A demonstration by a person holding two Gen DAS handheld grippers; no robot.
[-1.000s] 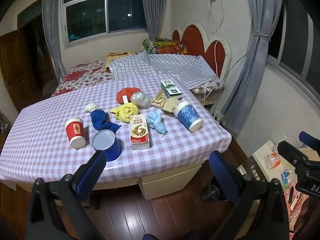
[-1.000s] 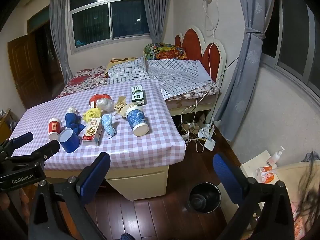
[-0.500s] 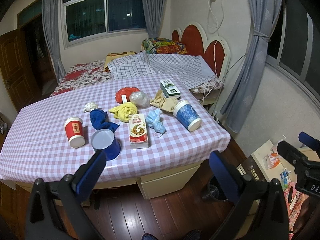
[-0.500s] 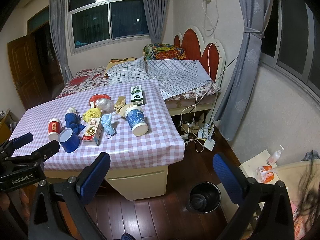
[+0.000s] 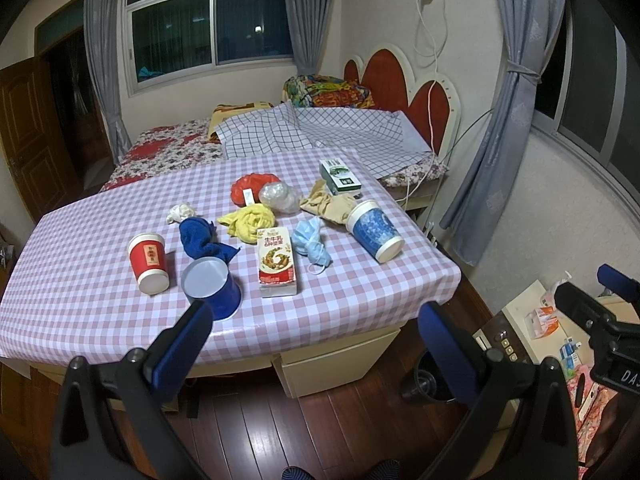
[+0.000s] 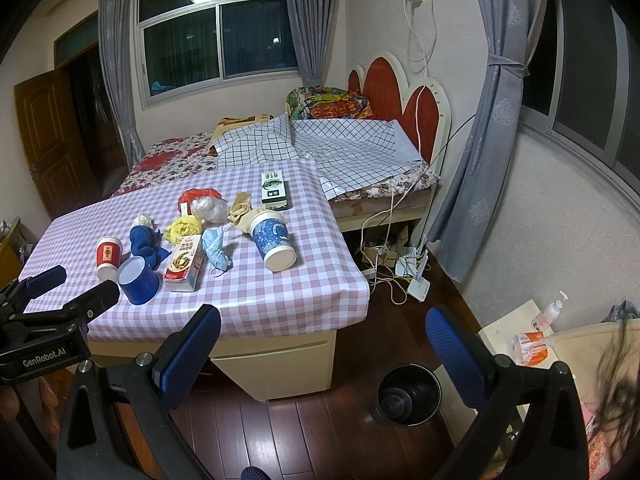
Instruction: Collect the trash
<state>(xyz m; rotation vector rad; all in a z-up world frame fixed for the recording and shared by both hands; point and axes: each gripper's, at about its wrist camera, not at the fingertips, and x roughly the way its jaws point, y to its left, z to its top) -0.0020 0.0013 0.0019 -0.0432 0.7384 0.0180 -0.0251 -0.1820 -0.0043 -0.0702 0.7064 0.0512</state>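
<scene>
The trash lies in a loose cluster on the checked surface point(image 5: 100, 240). Three paper cups: a red one point(image 5: 148, 258) standing upside down, a dark blue one point(image 5: 212, 288) tipped on its side with its mouth up toward the camera, and a blue-patterned one point(image 5: 374, 230) lying tilted. Two cartons: a milk carton point(image 5: 276, 260) flat between the dark blue cup and a crumpled pale blue mask point(image 5: 312, 242), and a green box point(image 5: 339, 176) at the far edge. Around these sit a blue rag point(image 5: 198, 236), a yellow wad point(image 5: 250, 222), a tan wad point(image 5: 328, 204), a red bag point(image 5: 252, 188), a clear plastic ball point(image 5: 278, 196) and a small white scrap point(image 5: 180, 212).

All of it lies beyond the fingers of both tools, nothing between them. The left gripper point(image 5: 314, 330) is spread wide, its near fingertip just short of the dark blue cup (in that view). The right gripper point(image 6: 322, 334) is spread too, above the wooden floor, with one black bin point(image 6: 408, 394) below.
</scene>
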